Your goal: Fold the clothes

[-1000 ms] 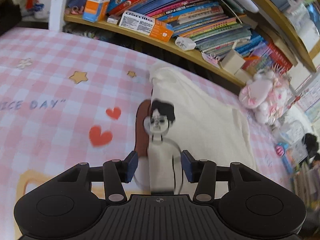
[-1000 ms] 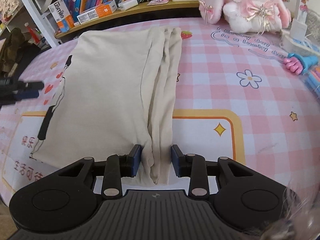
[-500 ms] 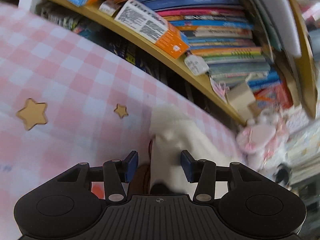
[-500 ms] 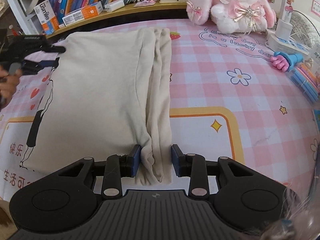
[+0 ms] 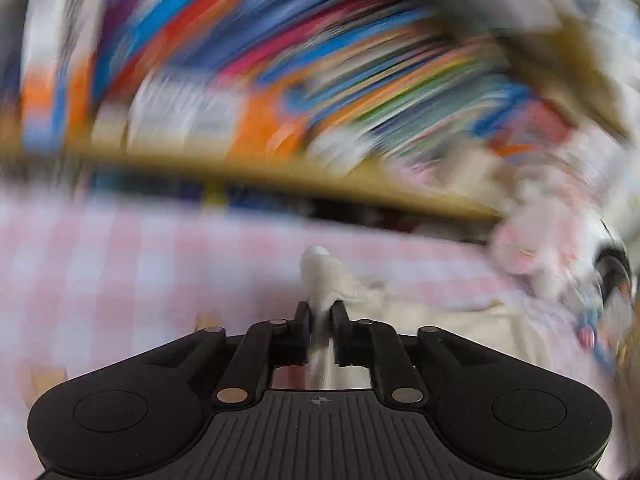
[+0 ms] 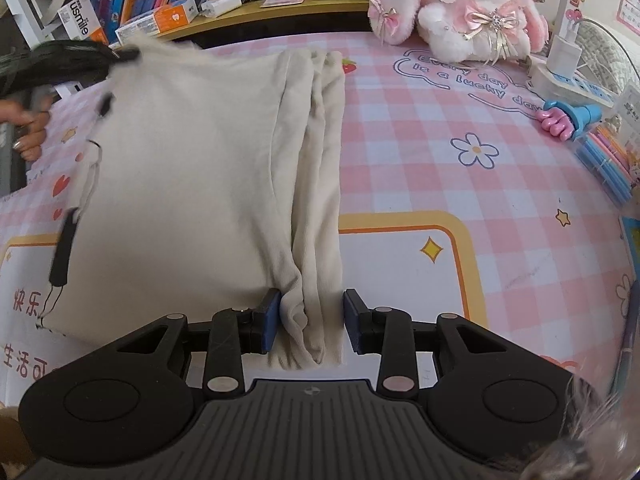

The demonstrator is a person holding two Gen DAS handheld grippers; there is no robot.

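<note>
Cream shirt [image 6: 192,184] is lying partly folded on the pink checked surface [image 6: 420,152], its bunched folded side running down toward us. Our left claw [image 5: 320,314] is closing on the far corner of the cloth, a tuft of it already standing between the jaws and poking out past the tips (that view is heavily blurred, so how deep the bite goes is hard to tell). Our right claw [image 6: 310,320] is sitting spread around the near end of the bunched folds; its left pad is touching the cloth, its right pad is standing just clear, so we are not calling that a pinch.

We are judging this as the start of the next fold. To do it well, we are wanting both ends gripped through every layer before anything rises, so the right claw probably needs to press together first. Then we are keeping the two ends level and the edge taut between them, or the stacked folds may slide apart. The plush rabbit [image 6: 460,4] is sitting well apart, out of the way.
</note>
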